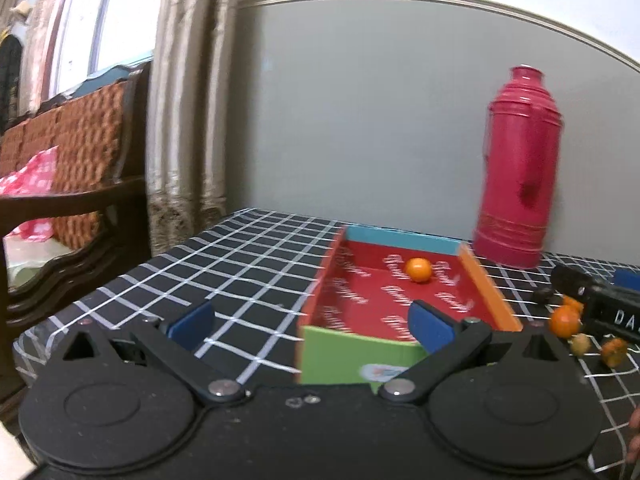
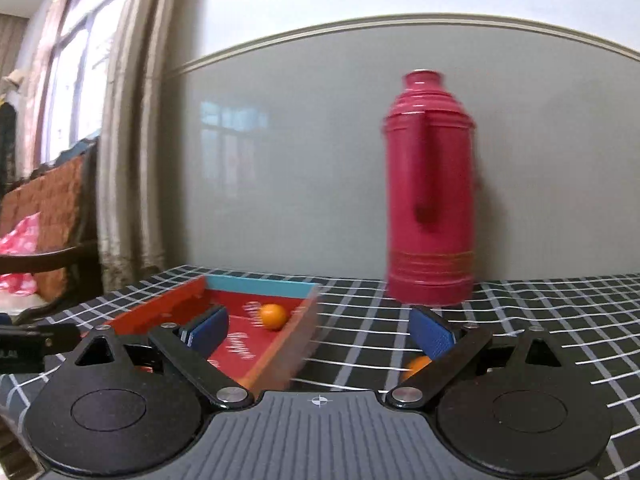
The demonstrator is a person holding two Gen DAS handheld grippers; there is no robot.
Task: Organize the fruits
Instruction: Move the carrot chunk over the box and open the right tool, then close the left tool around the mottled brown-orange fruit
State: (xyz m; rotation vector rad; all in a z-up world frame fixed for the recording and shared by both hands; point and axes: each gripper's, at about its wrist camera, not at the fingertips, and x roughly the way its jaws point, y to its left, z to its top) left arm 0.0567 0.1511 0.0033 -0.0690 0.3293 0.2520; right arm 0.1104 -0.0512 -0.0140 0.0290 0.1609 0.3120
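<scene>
Both tongs spread wide, gripping nothing. One orange (image 1: 418, 269) lies in the box (image 1: 486, 284). Loose fruits (image 1: 565, 320) lie on the surface (image 1: 224, 256) right of the box, just beside my right tongs (image 2: 320, 330); I judge the right hand nearer than the left tongs (image 1: 312, 326).

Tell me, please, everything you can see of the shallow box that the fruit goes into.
The cardboard tray is a shallow, open-topped rectangle resting flat on the checked tablecloth. Its walls differ in colour: green near, blue far, orange on one long side, red-orange on the other. The red floor carries white script. One small orange fruit lies inside near the far wall. Neither gripper touches it.
</scene>
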